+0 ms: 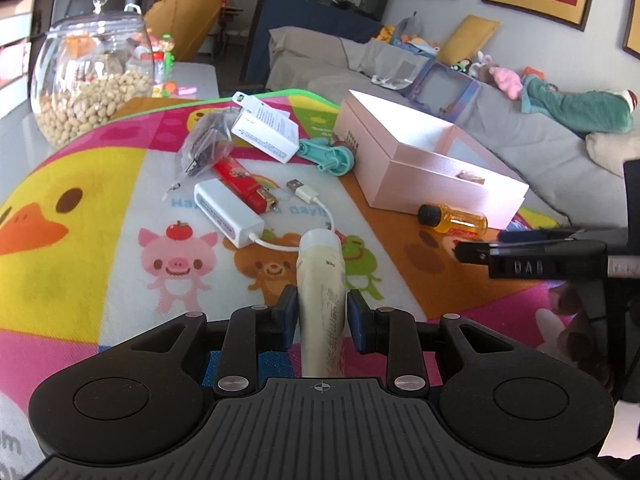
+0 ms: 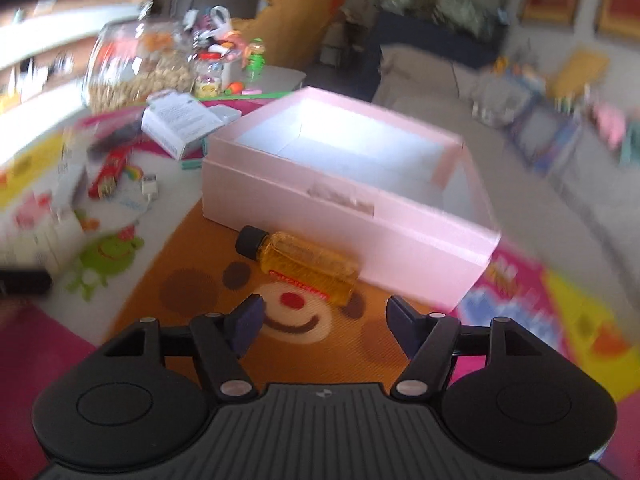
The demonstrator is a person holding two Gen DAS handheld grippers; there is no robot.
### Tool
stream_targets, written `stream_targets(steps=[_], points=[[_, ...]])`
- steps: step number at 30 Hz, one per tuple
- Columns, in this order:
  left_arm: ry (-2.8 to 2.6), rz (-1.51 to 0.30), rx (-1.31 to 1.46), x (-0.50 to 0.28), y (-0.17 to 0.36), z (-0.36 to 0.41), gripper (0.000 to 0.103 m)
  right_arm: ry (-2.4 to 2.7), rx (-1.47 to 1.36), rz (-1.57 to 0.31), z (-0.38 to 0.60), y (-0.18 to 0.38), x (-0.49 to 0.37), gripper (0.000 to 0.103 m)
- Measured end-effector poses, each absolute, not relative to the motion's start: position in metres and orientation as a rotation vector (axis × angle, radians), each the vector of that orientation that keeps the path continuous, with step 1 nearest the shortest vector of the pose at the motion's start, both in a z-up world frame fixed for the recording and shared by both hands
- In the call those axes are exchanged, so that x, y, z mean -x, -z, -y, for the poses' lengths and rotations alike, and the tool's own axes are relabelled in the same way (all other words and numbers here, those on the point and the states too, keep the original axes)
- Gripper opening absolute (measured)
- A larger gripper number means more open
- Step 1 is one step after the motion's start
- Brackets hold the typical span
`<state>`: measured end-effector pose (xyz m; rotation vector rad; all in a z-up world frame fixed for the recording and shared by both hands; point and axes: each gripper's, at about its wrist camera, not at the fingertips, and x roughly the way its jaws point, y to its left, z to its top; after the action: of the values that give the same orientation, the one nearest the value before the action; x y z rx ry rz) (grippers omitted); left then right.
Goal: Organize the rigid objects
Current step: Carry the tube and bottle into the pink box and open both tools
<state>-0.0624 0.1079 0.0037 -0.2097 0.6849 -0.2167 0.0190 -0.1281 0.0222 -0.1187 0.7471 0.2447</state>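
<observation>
My left gripper [image 1: 322, 304] is shut on a cream squeeze tube [image 1: 320, 276] that points forward over the cartoon play mat [image 1: 80, 208]. An open pink box [image 1: 420, 160] stands ahead to the right, also in the right wrist view [image 2: 340, 216]. A small amber bottle with a black cap [image 1: 454, 219] lies against the box's front wall. My right gripper [image 2: 322, 320] is open and empty just in front of that bottle [image 2: 304, 266]; it shows from the side in the left wrist view [image 1: 480, 250]. The right wrist view is blurred.
On the mat lie a white adapter with USB cable [image 1: 228, 212], a red lighter [image 1: 244, 184], a white carton [image 1: 266, 132], a teal plastic tool [image 1: 328, 154] and a clear bag [image 1: 208, 144]. A glass jar of nuts [image 1: 90, 80] stands far left. A grey sofa [image 1: 540, 136] lies beyond.
</observation>
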Motion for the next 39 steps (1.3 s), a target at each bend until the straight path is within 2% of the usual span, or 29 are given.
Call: stream_targets(steps=[1, 3, 8, 13, 17, 23, 31, 35, 39], points=[[0.214, -0.685, 0.204, 0.062, -0.004, -0.107, 0.03, -0.247, 0.044, -0.771, 0.131, -0.021, -0.024, 0.069], [0.205, -0.683, 0.173, 0.063, -0.005, -0.102, 0.03, -0.224, -0.02, -0.776, 0.129, -0.02, -0.033, 0.077], [0.18, -0.69, 0.113, 0.064, -0.008, -0.092, 0.029, -0.165, 0.0, -0.788, 0.105, -0.014, -0.058, 0.081], [0.162, -0.698, 0.177, 0.057, -0.01, -0.097, 0.029, -0.17, 0.038, -0.773, 0.101, -0.018, -0.055, 0.081], [0.218, -0.667, 0.112, 0.063, -0.017, -0.086, 0.028, -0.244, 0.069, -0.746, 0.122, -0.028, -0.026, 0.081], [0.337, -0.573, 0.038, 0.059, -0.053, -0.056, 0.028, -0.277, 0.113, -0.67, 0.16, -0.047, 0.022, 0.081], [0.464, -0.356, -0.093, -0.019, -0.151, 0.008, 0.029, -0.242, 0.086, -0.514, 0.193, -0.077, 0.051, 0.081], [0.497, -0.435, 0.031, -0.092, -0.154, 0.021, 0.031, -0.225, 0.106, -0.501, 0.195, -0.075, 0.054, 0.081], [0.448, -0.438, 0.124, -0.102, -0.139, 0.0, 0.031, -0.21, 0.101, -0.507, 0.204, -0.07, 0.054, 0.081]])
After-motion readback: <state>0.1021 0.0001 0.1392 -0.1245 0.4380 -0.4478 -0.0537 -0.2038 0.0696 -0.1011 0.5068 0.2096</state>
